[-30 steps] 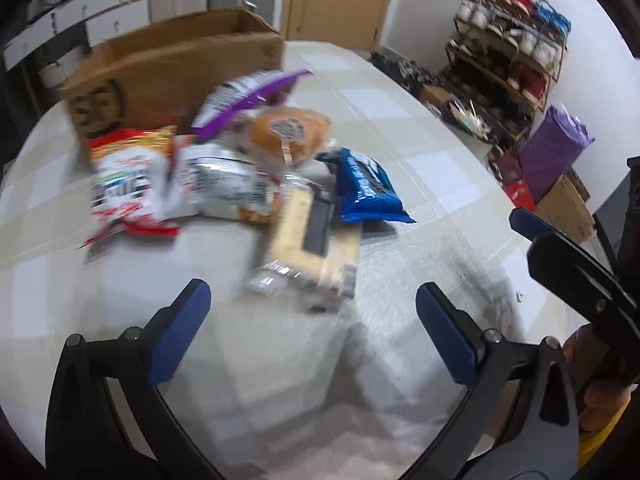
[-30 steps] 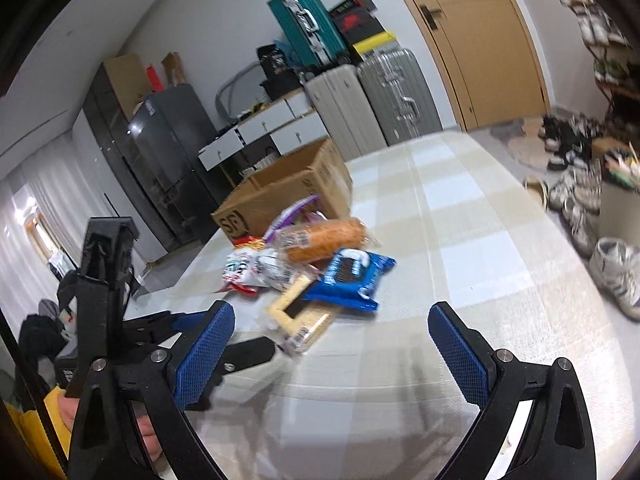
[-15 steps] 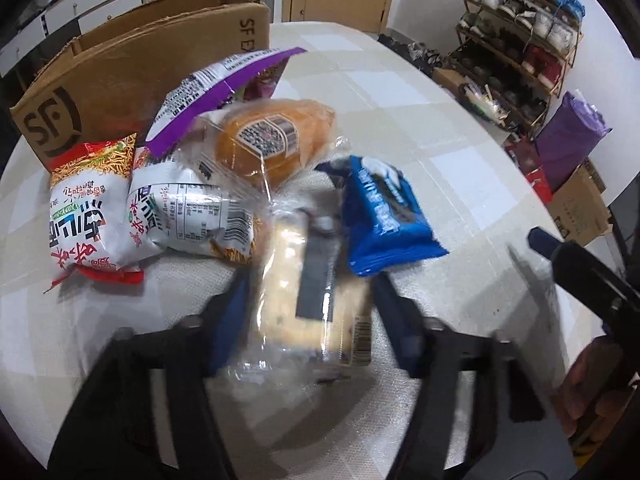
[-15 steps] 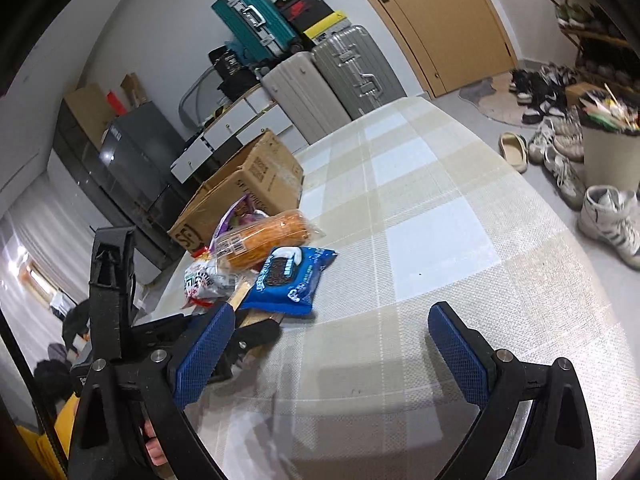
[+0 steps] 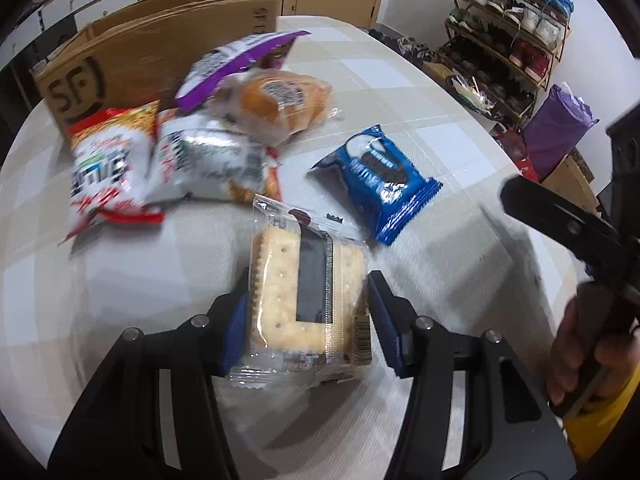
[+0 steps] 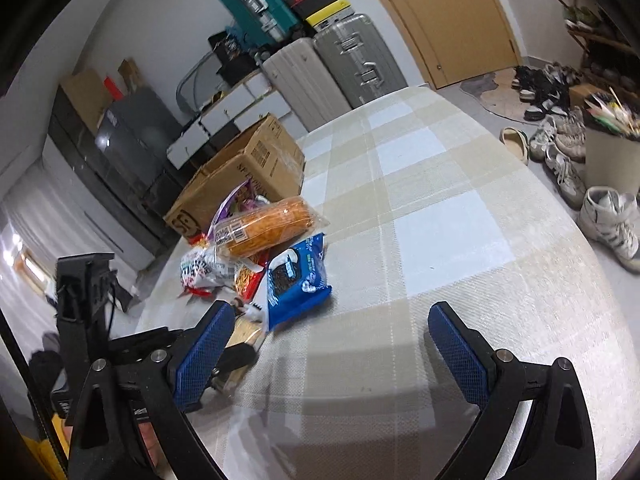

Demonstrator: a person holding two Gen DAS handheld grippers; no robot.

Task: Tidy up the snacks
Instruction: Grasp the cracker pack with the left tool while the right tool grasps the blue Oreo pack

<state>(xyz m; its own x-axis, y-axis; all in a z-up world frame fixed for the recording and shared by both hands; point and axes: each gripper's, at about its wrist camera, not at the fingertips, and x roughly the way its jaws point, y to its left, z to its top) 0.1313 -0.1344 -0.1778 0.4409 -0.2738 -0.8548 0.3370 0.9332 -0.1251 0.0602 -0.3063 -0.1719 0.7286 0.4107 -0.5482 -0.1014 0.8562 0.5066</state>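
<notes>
Checked tablecloth [image 6: 440, 232] under snacks; suitcases [image 6: 332, 68] line the wall.

Clear-wrapped cracker pack [image 5: 308, 300], pale square crackers around a dark label, flat on the counter [image 5: 440, 152], nearest of the snacks. Blue cookie packet [image 5: 380, 180] just beyond and to the right, apart from the rest. Further back, piled together and overlapping: red-and-white noodle bag [image 5: 108, 168], silver-white bag [image 5: 208, 160], bread roll in clear wrap [image 5: 284, 104], purple-and-white bag [image 5: 236, 64] leaning on the open cardboard box [image 5: 160, 44].
</notes>
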